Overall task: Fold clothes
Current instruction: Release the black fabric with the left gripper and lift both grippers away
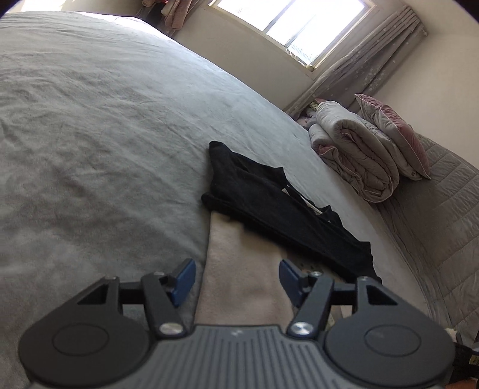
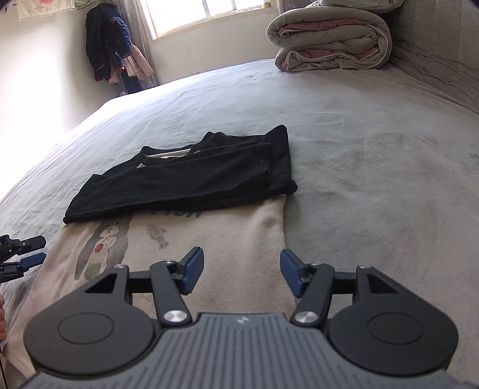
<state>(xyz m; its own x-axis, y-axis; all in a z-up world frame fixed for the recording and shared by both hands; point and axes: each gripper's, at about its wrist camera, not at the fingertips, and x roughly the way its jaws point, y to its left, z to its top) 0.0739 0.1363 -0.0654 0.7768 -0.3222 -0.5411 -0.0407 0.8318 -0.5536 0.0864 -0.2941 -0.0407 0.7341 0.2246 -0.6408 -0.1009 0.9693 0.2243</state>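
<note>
A cream shirt with black sleeves lies flat on the grey bed. Its cream body (image 2: 209, 239) carries a bear print (image 2: 101, 239), and the black sleeves and shoulders (image 2: 185, 176) are folded across its upper part. The same garment shows in the left wrist view, cream body (image 1: 239, 269) near and black part (image 1: 269, 203) beyond. My left gripper (image 1: 236, 281) is open and empty over the shirt's near edge; it also shows at the left edge of the right wrist view (image 2: 30, 251). My right gripper (image 2: 242, 272) is open and empty just above the shirt's lower hem.
The grey bedsheet (image 2: 374, 167) spreads wide around the shirt. A rolled grey-pink quilt (image 2: 332, 42) and a pink pillow (image 1: 395, 134) lie at the bed's head. Hanging clothes (image 2: 107, 45) and a window (image 2: 203, 12) are at the far wall.
</note>
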